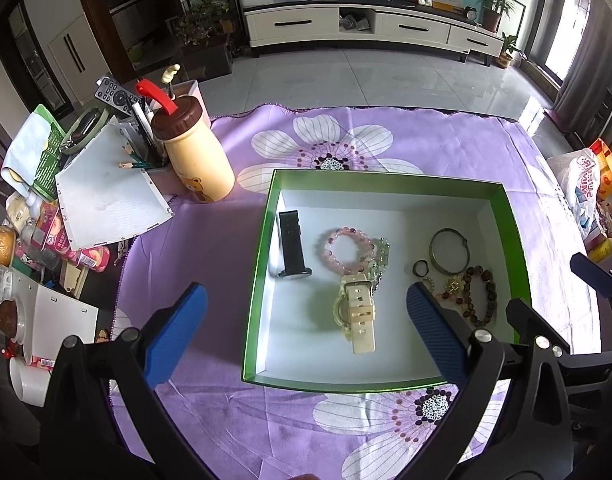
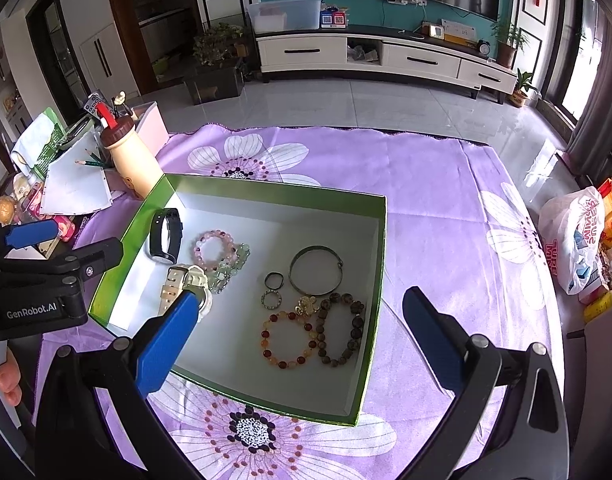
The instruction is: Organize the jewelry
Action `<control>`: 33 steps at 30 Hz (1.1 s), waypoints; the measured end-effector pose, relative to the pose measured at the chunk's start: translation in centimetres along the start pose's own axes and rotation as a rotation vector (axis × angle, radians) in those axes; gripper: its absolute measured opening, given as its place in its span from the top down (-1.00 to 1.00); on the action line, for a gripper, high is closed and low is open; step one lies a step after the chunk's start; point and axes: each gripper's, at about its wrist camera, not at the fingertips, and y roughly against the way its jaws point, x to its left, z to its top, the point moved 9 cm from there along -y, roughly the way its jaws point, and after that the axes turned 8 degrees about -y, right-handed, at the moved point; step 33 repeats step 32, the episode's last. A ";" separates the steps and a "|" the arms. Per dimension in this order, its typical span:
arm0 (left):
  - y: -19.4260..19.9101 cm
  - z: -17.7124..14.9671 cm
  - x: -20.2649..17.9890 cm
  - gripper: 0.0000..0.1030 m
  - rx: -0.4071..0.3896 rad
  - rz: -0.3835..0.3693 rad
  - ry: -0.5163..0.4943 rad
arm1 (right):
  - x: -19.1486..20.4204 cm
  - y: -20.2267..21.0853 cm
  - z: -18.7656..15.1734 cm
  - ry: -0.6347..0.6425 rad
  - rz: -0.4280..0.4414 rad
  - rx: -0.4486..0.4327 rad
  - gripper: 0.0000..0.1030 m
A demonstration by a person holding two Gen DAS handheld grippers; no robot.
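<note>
A green box [image 1: 262, 248] [image 2: 379, 256] with a white floor lies on the purple flowered cloth. Inside lie a black watch [image 1: 292, 246] [image 2: 166, 236], a cream watch [image 1: 357, 312] [image 2: 186, 280], a pink bead bracelet [image 1: 347, 250] [image 2: 212, 248], a pale green bead bracelet [image 2: 232, 268], a metal bangle [image 1: 449, 250] [image 2: 315, 270], small rings [image 2: 273, 290], an orange bead bracelet [image 2: 288, 338] and a brown bead bracelet [image 1: 483, 296] [image 2: 341, 330]. My left gripper [image 1: 306, 332] is open and empty above the box's near side. My right gripper [image 2: 298, 344] is open and empty over the box.
A cream bear bottle [image 1: 194, 152] [image 2: 132, 156], a pencil holder [image 1: 146, 152], papers and snacks crowd the table's left. A plastic bag [image 2: 573, 236] and packets sit at the right. The cloth [image 1: 425, 140] ends at the table's far edge.
</note>
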 end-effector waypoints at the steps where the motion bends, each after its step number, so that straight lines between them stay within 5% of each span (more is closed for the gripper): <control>1: 0.0 0.0 0.0 -0.96 0.001 -0.001 0.000 | 0.0 0.0 0.0 0.000 0.000 0.000 -0.97; 33: -0.1 -0.1 0.1 -0.96 0.013 0.009 -0.001 | 0.2 0.2 0.0 0.005 0.001 -0.002 -0.97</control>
